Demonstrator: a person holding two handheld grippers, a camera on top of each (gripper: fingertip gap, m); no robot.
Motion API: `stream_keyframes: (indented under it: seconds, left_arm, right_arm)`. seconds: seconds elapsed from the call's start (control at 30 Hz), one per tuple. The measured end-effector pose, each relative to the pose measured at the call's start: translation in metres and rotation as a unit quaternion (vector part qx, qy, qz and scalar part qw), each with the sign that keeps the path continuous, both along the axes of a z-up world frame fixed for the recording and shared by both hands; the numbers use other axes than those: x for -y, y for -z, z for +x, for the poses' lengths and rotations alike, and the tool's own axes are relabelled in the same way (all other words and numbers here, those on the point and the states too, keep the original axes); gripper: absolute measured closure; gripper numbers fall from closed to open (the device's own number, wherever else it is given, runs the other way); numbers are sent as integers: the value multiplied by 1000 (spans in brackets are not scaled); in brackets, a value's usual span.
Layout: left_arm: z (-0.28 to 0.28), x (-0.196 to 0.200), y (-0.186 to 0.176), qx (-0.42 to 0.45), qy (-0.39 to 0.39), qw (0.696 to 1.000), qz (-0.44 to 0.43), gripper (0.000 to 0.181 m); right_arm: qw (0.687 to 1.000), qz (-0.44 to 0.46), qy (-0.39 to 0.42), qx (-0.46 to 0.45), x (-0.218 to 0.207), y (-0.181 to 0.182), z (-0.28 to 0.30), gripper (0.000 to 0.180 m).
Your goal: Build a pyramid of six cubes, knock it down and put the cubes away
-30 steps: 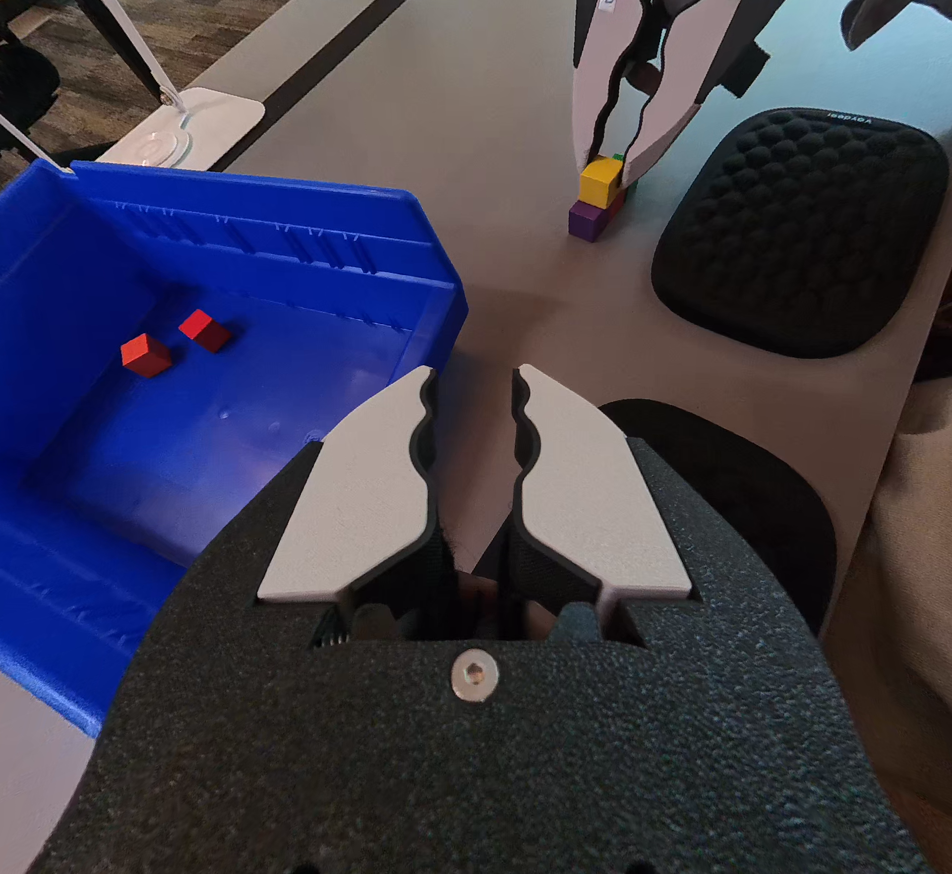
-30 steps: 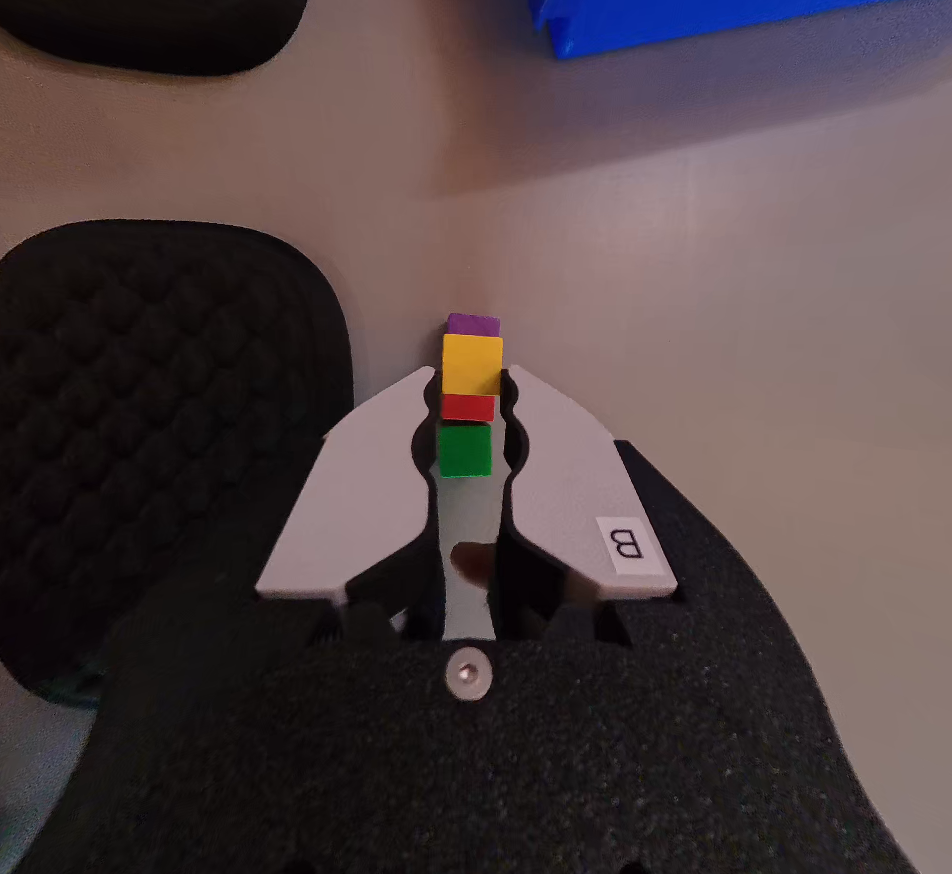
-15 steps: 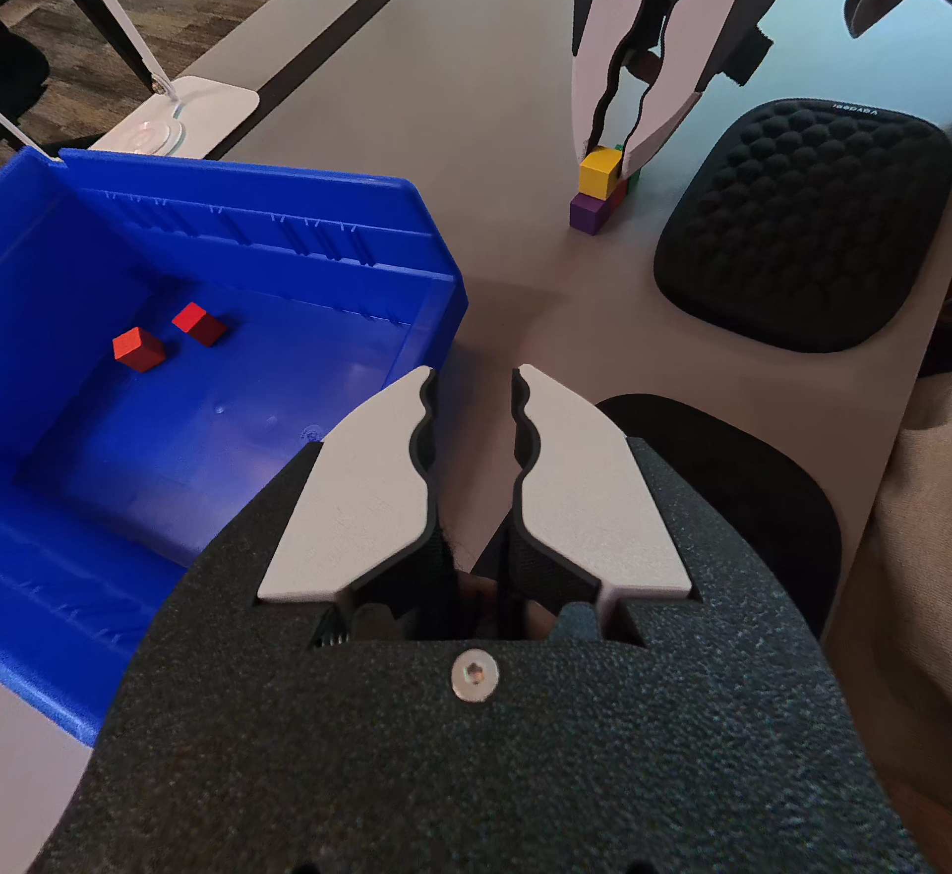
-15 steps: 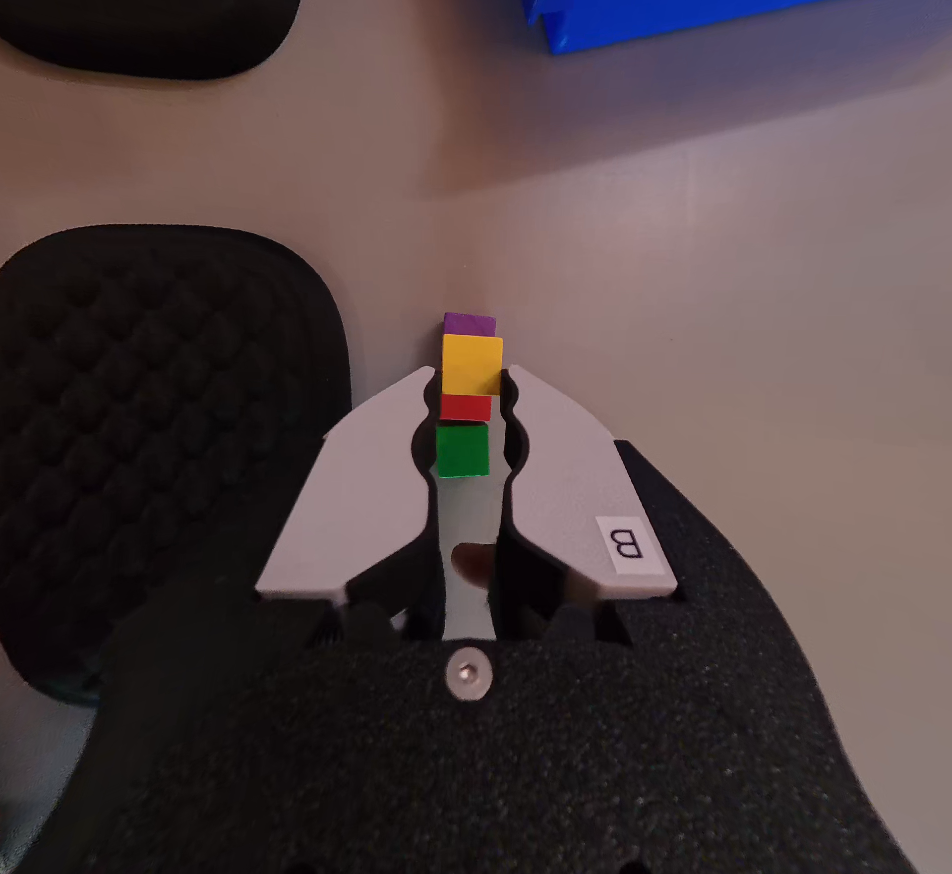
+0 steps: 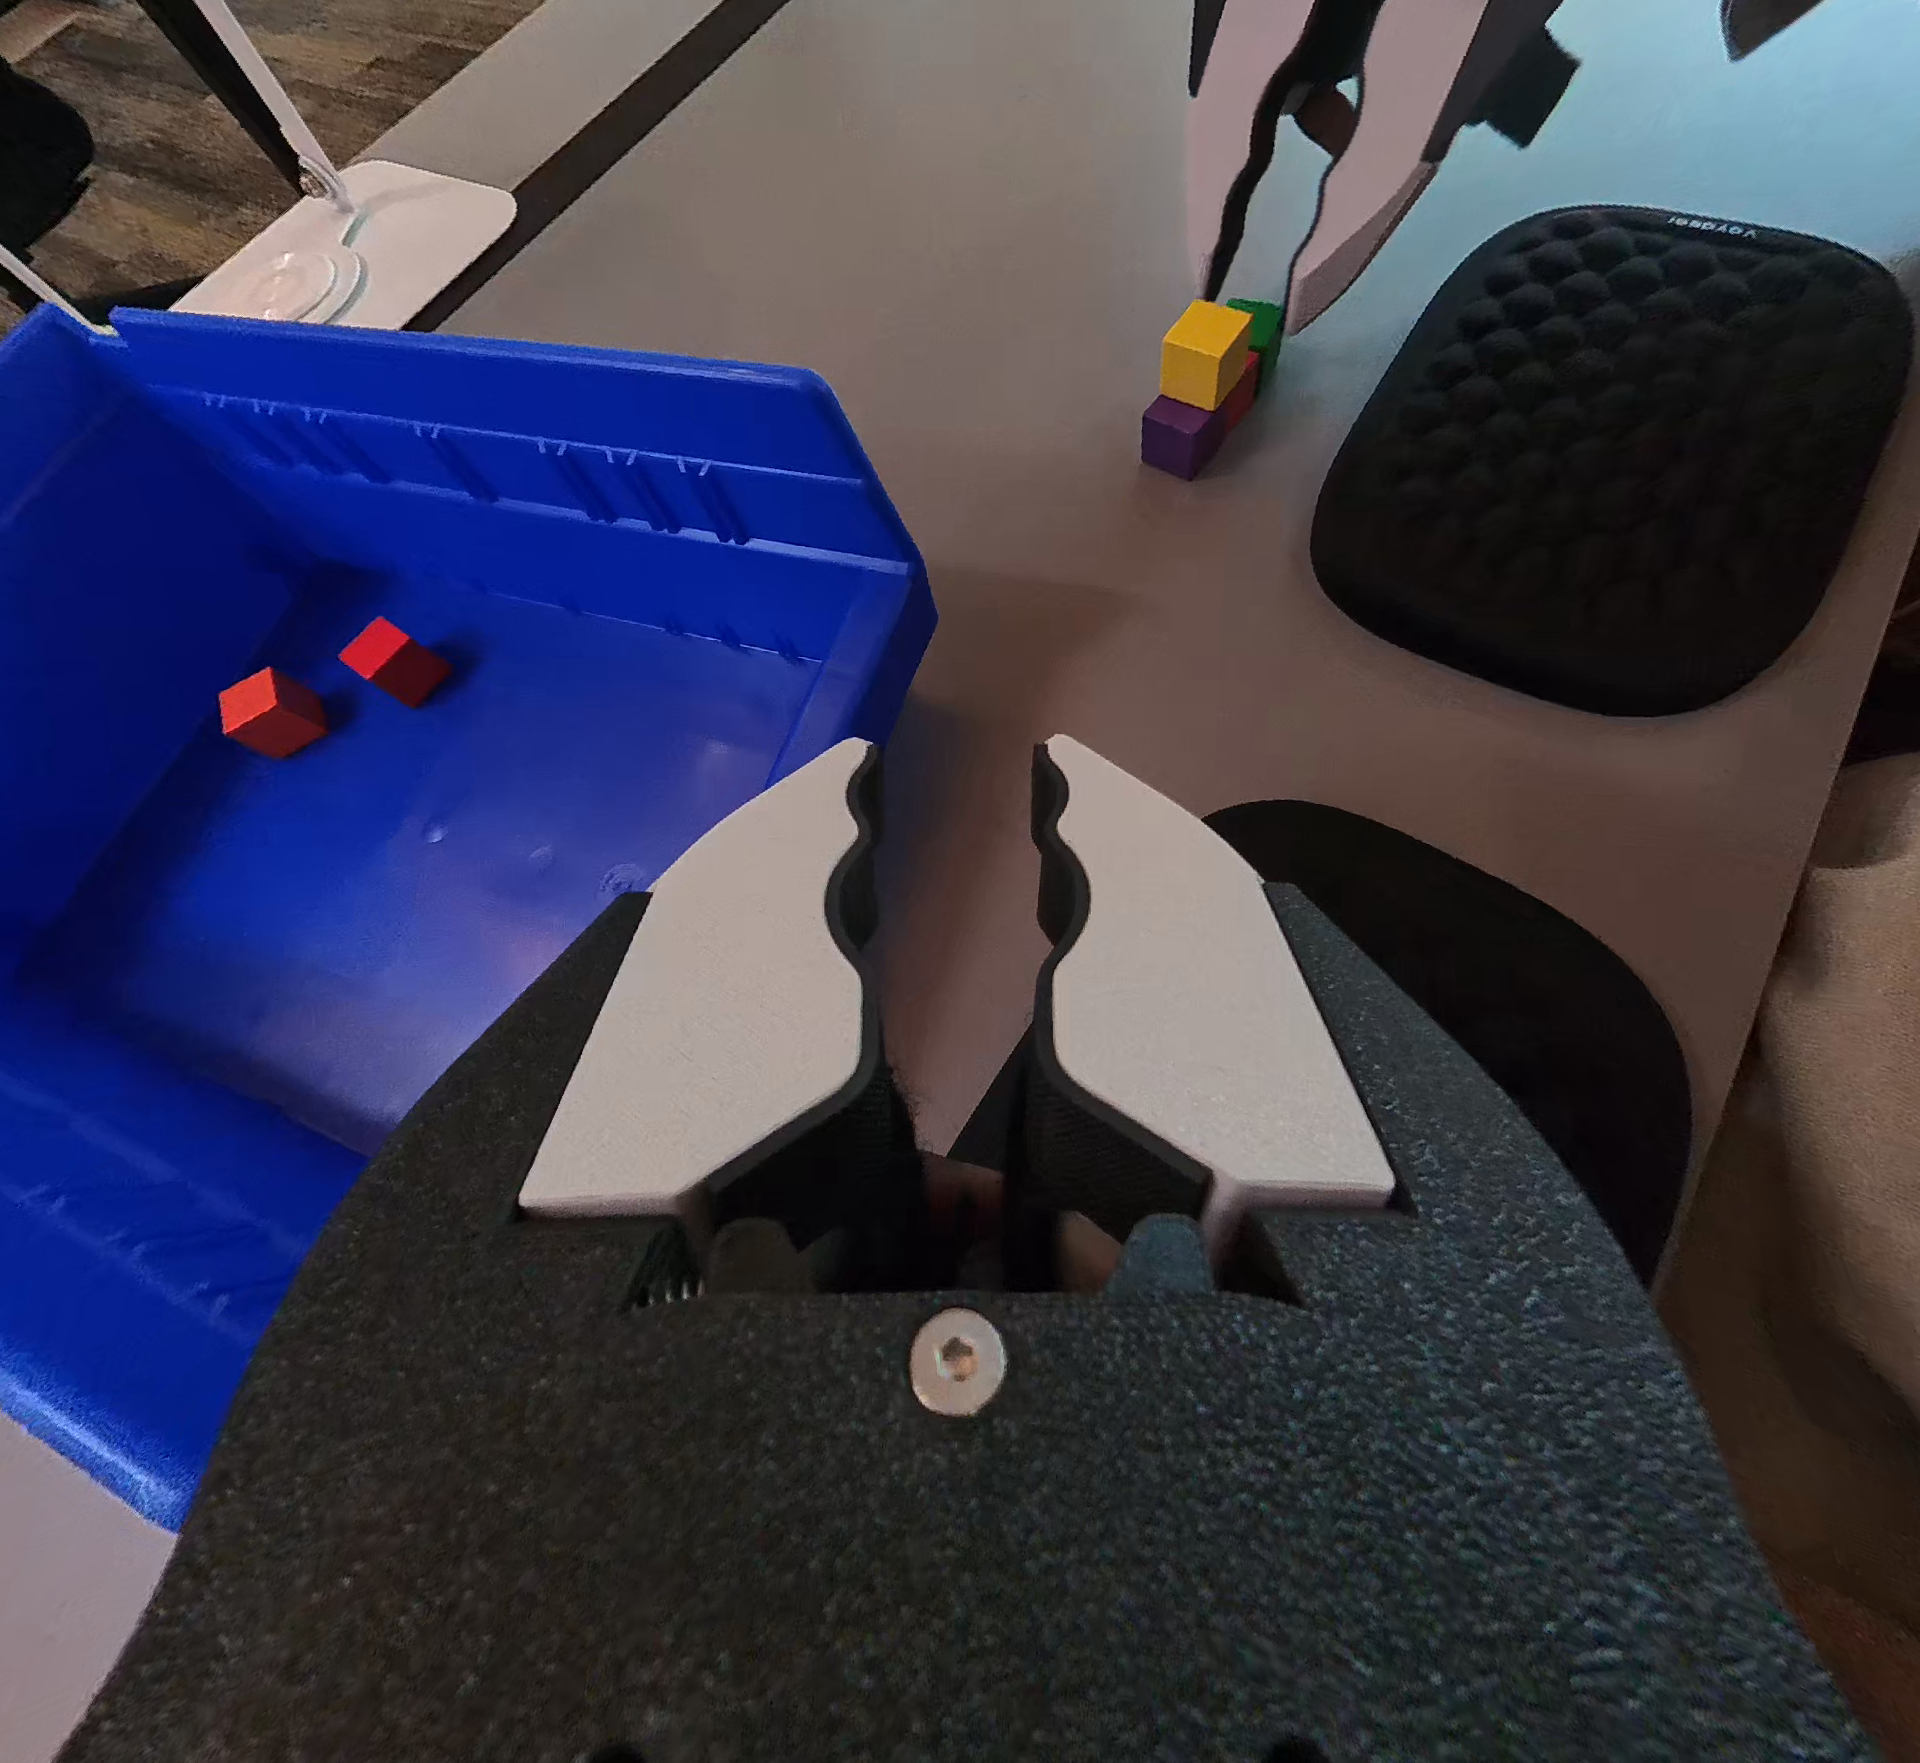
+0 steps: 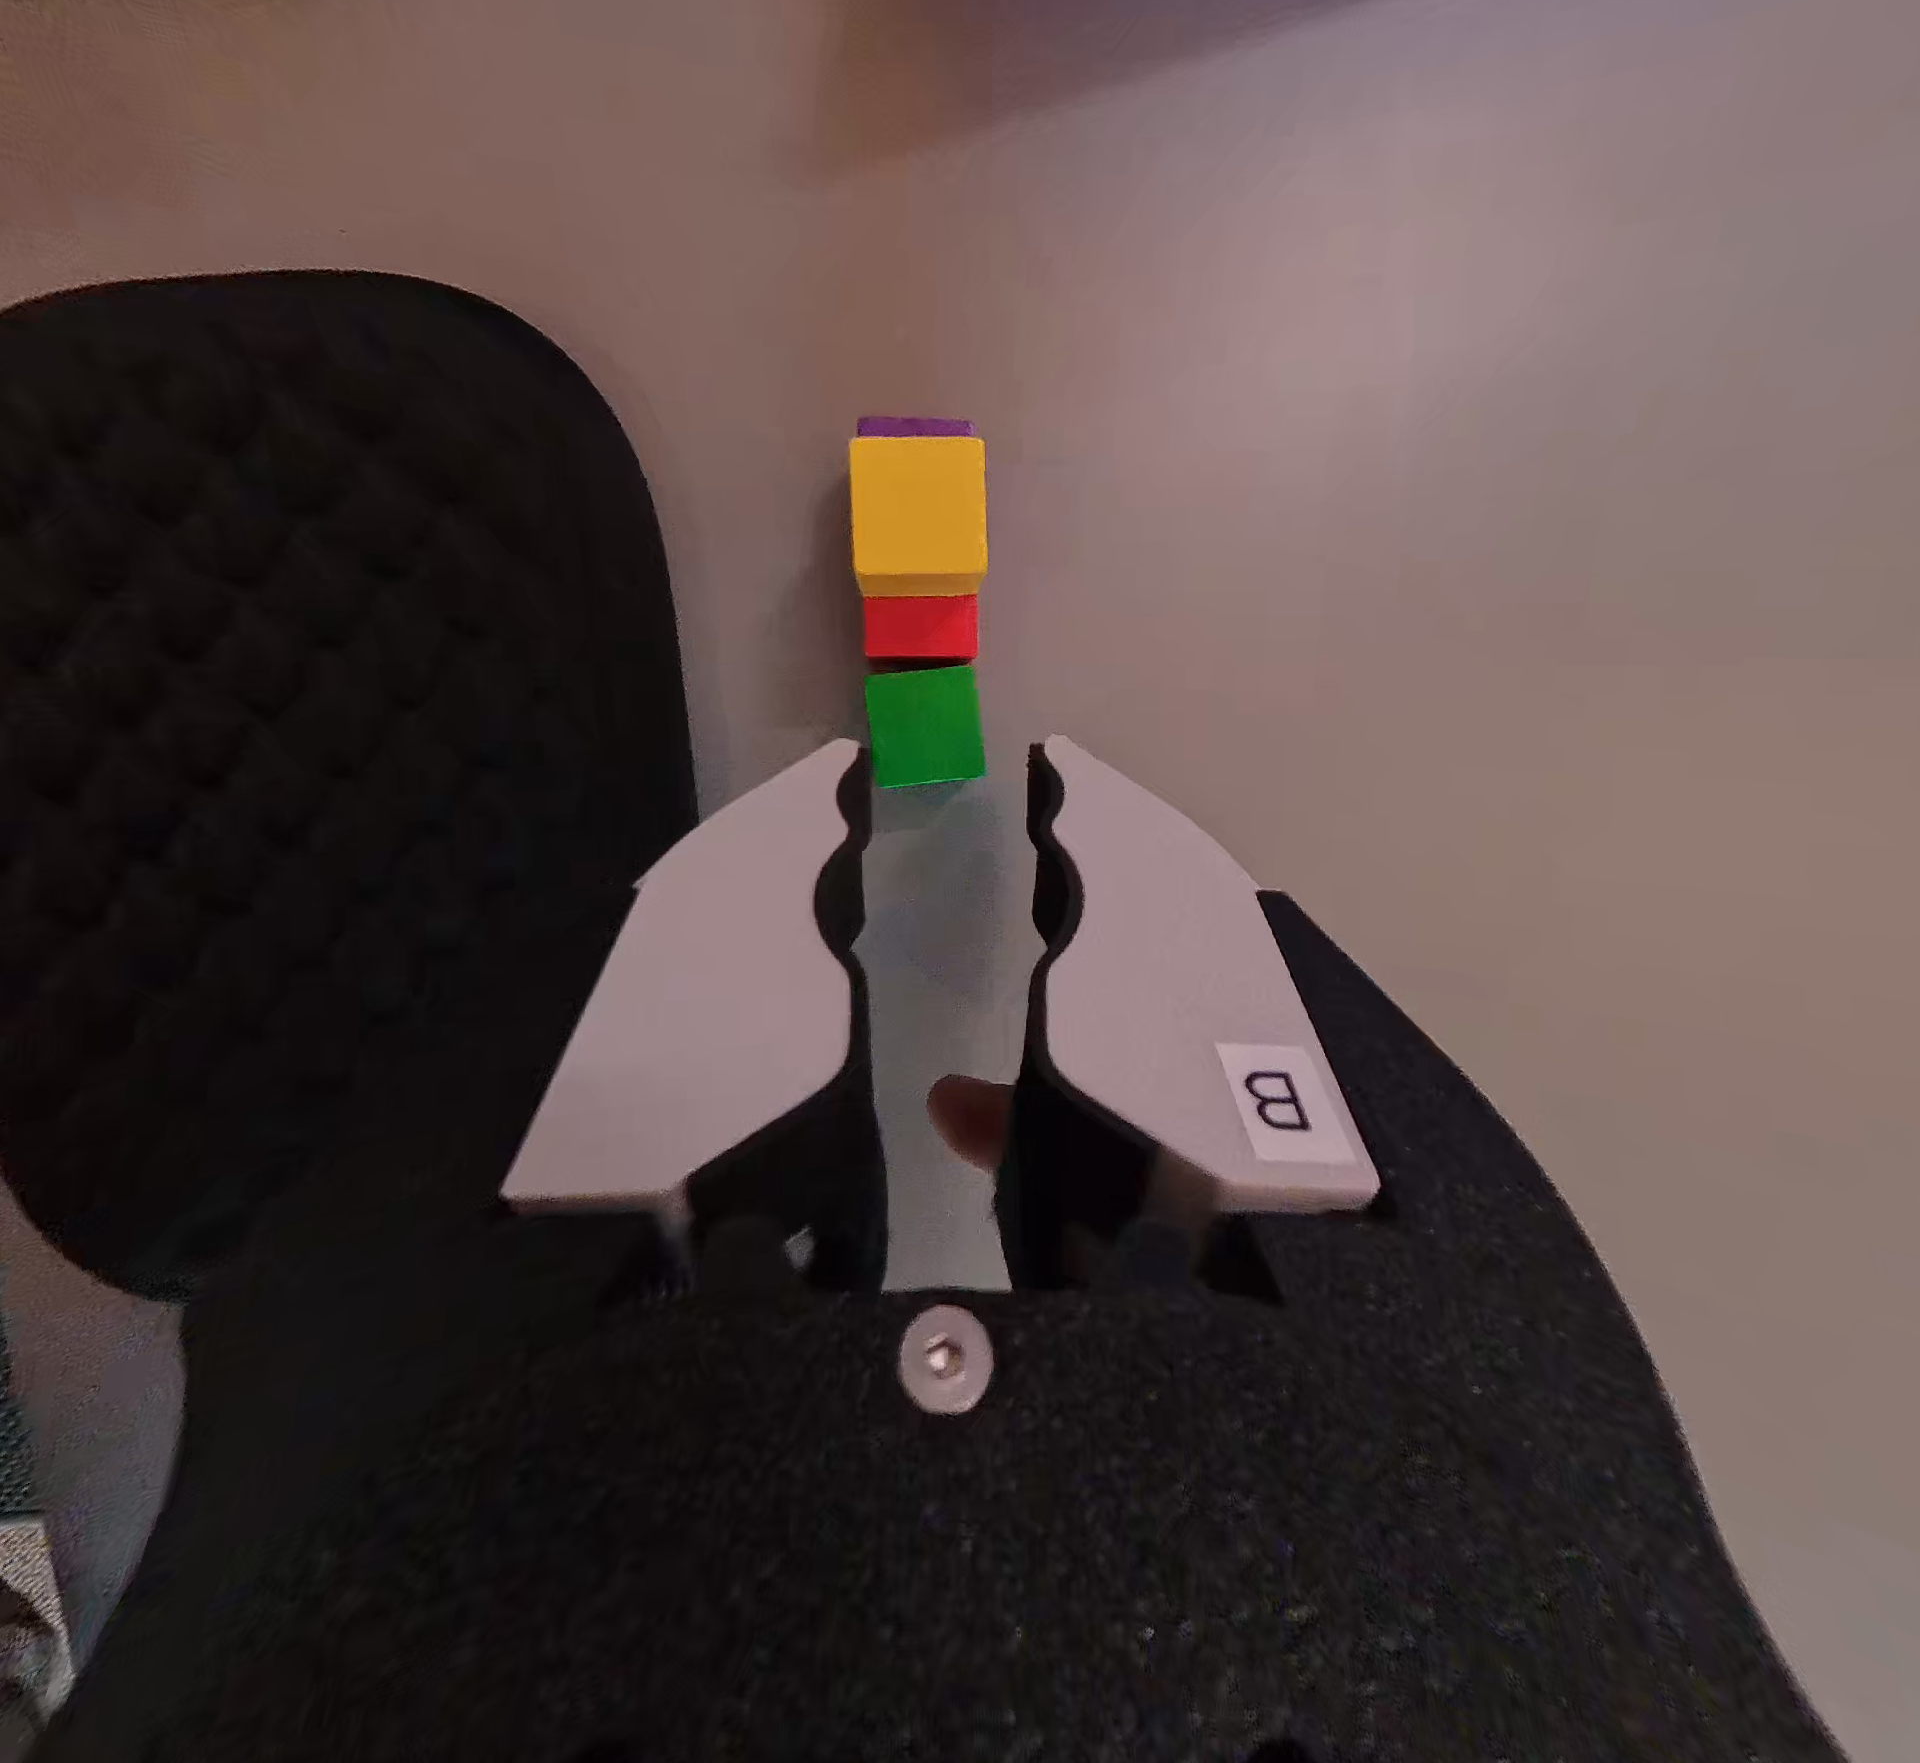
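On the grey table (image 6: 1455, 466), 3 small matte cubes sit in a row, purple cube (image 6: 916, 427), red cube (image 6: 921, 627) and green cube (image 6: 925, 726), with a yellow cube (image 6: 917, 518) stacked on the purple and red ones. The right gripper (image 6: 945, 752) hangs just above the green one, jaws parted and empty. The left gripper (image 5: 954, 757), also parted and empty, hovers beside the blue bin (image 5: 499, 404), where 2 more red cubes (image 5: 272, 714) lie.

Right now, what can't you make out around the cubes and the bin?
- Purple cube: right wrist view, mostly hidden behind the yellow cube.
- Red cube in the row: left wrist view, only a sliver beside yellow.
- Blue bin: left wrist view, near corner covered by the left gripper, left side cropped.
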State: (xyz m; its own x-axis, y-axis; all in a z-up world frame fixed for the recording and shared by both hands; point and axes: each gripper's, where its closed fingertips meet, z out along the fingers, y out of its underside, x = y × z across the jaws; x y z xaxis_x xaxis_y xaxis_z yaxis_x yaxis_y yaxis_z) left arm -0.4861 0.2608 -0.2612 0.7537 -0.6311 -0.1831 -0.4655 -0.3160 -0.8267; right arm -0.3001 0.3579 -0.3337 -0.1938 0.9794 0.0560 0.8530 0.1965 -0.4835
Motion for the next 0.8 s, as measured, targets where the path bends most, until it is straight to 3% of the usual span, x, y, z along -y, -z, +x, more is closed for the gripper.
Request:
stream_keyframes:
  seconds: [0.7, 0.8]
  left_arm:
    - [1, 0, -2, -7, -1, 1000, 2, 153]
    - [-9, -12, -9, 3, -41, 999, -19, 152]
  right_arm:
    - [1000, -6, 17, -24, 4, -1, -7, 159]
    - [999, -4, 24, -34, 2, -4, -7, 154]
